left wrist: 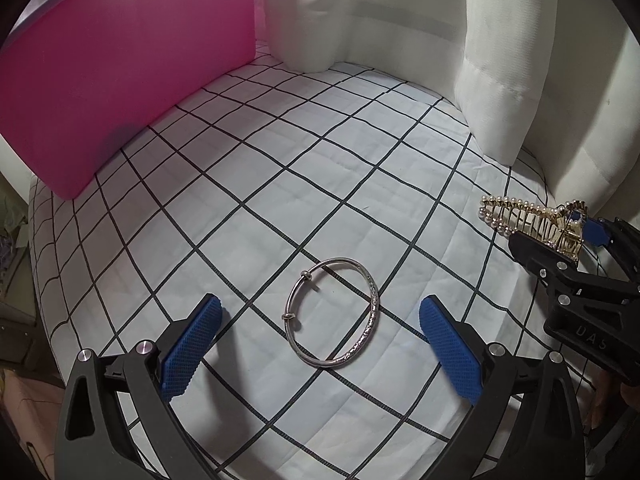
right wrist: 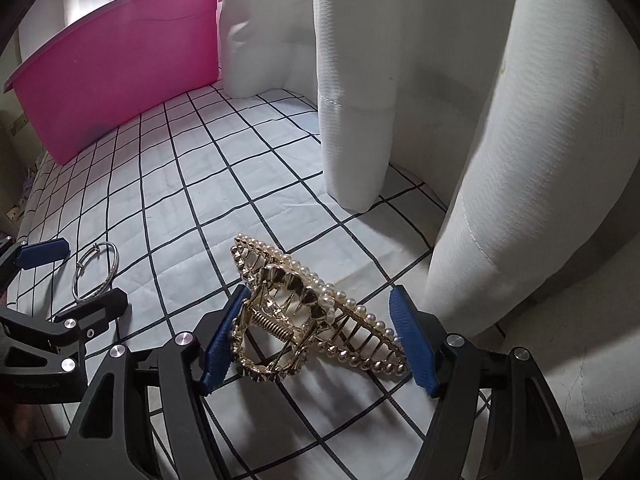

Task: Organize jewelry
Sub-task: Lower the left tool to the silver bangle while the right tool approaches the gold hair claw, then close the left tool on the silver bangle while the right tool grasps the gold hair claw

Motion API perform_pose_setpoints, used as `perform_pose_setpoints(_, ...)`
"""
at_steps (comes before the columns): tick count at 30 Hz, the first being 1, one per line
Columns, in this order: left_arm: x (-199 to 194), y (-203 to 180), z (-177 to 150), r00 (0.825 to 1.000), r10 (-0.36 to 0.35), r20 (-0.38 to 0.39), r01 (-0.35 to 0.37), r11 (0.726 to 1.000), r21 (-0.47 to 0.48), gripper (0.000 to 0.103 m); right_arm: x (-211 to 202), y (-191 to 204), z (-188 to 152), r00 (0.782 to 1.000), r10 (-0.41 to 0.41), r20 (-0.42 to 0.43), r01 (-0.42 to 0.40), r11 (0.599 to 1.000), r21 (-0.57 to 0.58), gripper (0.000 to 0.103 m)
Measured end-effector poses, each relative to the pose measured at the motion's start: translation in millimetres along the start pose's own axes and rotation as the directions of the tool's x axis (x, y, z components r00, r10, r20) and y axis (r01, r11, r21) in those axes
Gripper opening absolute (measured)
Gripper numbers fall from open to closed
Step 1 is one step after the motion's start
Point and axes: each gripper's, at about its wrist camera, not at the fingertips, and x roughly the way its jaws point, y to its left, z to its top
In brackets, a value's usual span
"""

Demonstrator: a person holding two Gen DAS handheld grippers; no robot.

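Note:
A silver bangle (left wrist: pixel 333 313) lies flat on the checked cloth between the blue pads of my left gripper (left wrist: pixel 320 340), which is open around it without touching. The bangle also shows in the right wrist view (right wrist: pixel 96 271), with the left gripper (right wrist: pixel 60 276) beside it. A gold hair claw with pearls (right wrist: pixel 312 312) rests on the cloth between the pads of my right gripper (right wrist: pixel 316 332). The jaws stand wide; the left pad (right wrist: pixel 224 332) touches the claw's hinge end, the right pad (right wrist: pixel 412 344) its pearl edge. In the left wrist view the claw (left wrist: pixel 532 224) is at the right gripper's tip (left wrist: pixel 576 232).
A pink bin (left wrist: pixel 120 72) stands at the back left, also seen in the right wrist view (right wrist: pixel 120 68). White padded cushions (left wrist: pixel 400 16) wall the back and right (right wrist: pixel 500 160). The white cloth with black grid (left wrist: pixel 280 168) covers the surface; its edge drops off at the left.

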Motion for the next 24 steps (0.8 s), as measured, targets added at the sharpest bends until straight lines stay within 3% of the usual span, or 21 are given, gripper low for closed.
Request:
perform_pose_setpoints(4,-3,-5,-4,1.0,-0.001,0.024,0.001,1.0,0.004,0.093,0,2,-3,1.0,0.004,0.013,-0.004,1.0,0.009,0.068)
perform_pose_setpoints(7,-7,-10,-7,0.999,-0.008,0.04,0.008,1.0,0.016,0.084,-3,4,-6,1.0,0.012,0.024,-0.012,1.0,-0.001,0.067)
perform_pose_setpoints(14,-15,-16,-16,0.997,-0.027,0.068,0.024,0.999,0.046,0.06,-10,12,-12,1.0,0.005,0.028,-0.005,1.0,0.005,0.067)
perform_pose_setpoints(17,-19,-20,-18,0.996,-0.046,0.075,0.041,0.997,0.067,0.041,-9,14,-13,1.0,0.008,0.028,-0.008,1.0,0.001,0.066)
perform_pose_setpoints(24,-20,-14,-18,0.995,-0.078,0.067,0.074,0.996,0.055,0.04,-11,14,-12,0.999,0.016,0.033,-0.017,0.999,0.031,0.066)
